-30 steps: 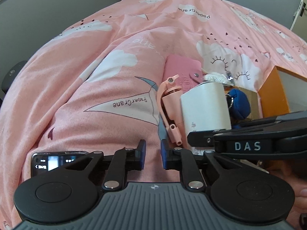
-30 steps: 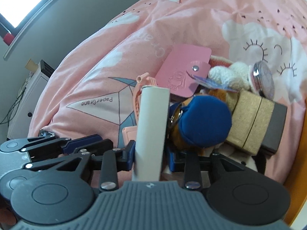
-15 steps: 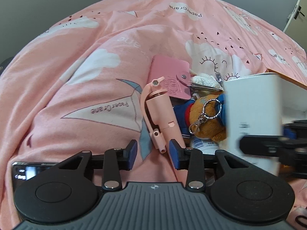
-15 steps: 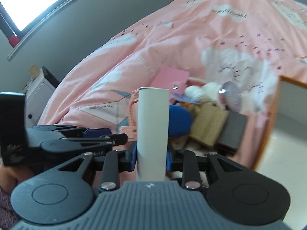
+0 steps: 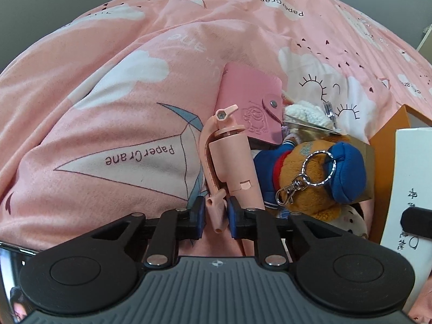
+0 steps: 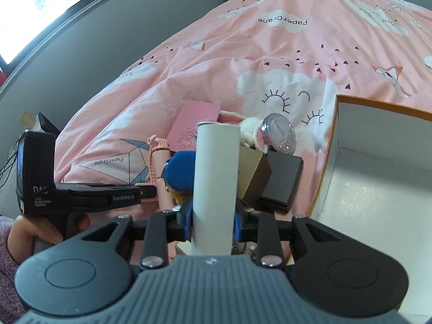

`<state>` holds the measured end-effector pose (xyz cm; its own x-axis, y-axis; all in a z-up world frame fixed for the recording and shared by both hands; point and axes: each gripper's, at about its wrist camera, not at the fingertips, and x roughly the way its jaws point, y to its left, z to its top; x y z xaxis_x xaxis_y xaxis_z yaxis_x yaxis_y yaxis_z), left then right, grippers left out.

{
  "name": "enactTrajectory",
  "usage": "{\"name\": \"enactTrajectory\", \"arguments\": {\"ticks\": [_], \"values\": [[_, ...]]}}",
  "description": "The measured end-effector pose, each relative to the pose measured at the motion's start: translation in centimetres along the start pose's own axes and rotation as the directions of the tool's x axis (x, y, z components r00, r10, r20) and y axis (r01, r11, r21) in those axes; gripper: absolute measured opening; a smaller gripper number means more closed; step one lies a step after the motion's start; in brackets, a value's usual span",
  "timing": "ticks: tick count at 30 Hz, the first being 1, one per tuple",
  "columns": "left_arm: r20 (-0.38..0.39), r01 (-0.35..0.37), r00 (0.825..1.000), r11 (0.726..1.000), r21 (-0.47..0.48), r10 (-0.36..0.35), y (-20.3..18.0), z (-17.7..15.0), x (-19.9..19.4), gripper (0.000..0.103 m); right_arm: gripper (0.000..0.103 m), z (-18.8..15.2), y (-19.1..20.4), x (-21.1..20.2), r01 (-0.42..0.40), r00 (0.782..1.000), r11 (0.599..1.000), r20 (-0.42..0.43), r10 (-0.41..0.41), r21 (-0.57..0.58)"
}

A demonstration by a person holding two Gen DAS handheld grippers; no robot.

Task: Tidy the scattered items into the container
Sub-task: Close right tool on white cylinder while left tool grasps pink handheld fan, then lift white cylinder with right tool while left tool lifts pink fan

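Note:
My left gripper (image 5: 216, 214) is low over the pink bedspread, its jaws closing; the blue pads touch both sides of the thin lever of a pink plastic gadget (image 5: 232, 159) lying on the cover. My right gripper (image 6: 213, 220) is shut on a tall white box (image 6: 216, 178), held upright above the pile, and the same white box (image 5: 413, 189) shows at the right edge of the left wrist view. To the right stands the orange container (image 6: 333, 145), its white inside bare where I can see it.
A pile lies beside the container: a pink card wallet (image 5: 251, 108), a plush bear keychain (image 5: 316, 181) with a blue hat, a white knitted piece (image 6: 249, 128), a shiny round compact (image 6: 278, 136), a brown carton (image 6: 253, 175) and a black case (image 6: 282, 181). A phone (image 5: 10, 270) lies at lower left.
My left gripper moved forward and down, opened, then closed around the pink gadget's lever. My right gripper lifted the white box off the pile and swung right, bringing the orange container into view.

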<state>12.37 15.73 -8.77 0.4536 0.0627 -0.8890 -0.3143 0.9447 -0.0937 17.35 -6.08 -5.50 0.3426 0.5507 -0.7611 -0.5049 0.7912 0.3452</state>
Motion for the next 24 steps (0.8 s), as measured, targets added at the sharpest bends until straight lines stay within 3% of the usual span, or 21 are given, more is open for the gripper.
{"name": "enactTrajectory", "arguments": {"ticks": [5, 8, 13, 16, 24], "values": [[0.012, 0.055, 0.998, 0.998, -0.02, -0.054, 0.4, -0.3, -0.4, 0.018, 0.032, -0.2, -0.5, -0.3, 0.022, 1.0, 1.0, 0.014, -0.022, 0.011], [0.028, 0.111, 0.994, 0.993, -0.041, -0.11, 0.8, -0.6, -1.0, 0.025, 0.032, -0.4, -0.8, -0.5, 0.029, 0.999, 0.999, 0.02, -0.029, 0.02], [0.064, 0.116, 0.992, 0.991, -0.063, -0.112, 0.9, -0.4, -0.6, 0.025, 0.032, -0.5, -1.2, -0.5, 0.031, 0.999, 0.999, 0.025, -0.031, 0.031], [0.077, 0.076, 0.994, 0.996, -0.049, -0.072, 0.7, -0.5, -0.4, 0.012, 0.032, -0.6, -1.3, -0.6, 0.038, 0.999, 0.999, 0.031, -0.039, 0.032], [0.143, 0.048, 0.988, 0.999, 0.008, -0.049, -0.2, -1.0, -2.0, 0.01, 0.031, -0.7, -1.8, -1.7, 0.059, 0.996, 0.997, 0.061, -0.062, 0.049]]}}
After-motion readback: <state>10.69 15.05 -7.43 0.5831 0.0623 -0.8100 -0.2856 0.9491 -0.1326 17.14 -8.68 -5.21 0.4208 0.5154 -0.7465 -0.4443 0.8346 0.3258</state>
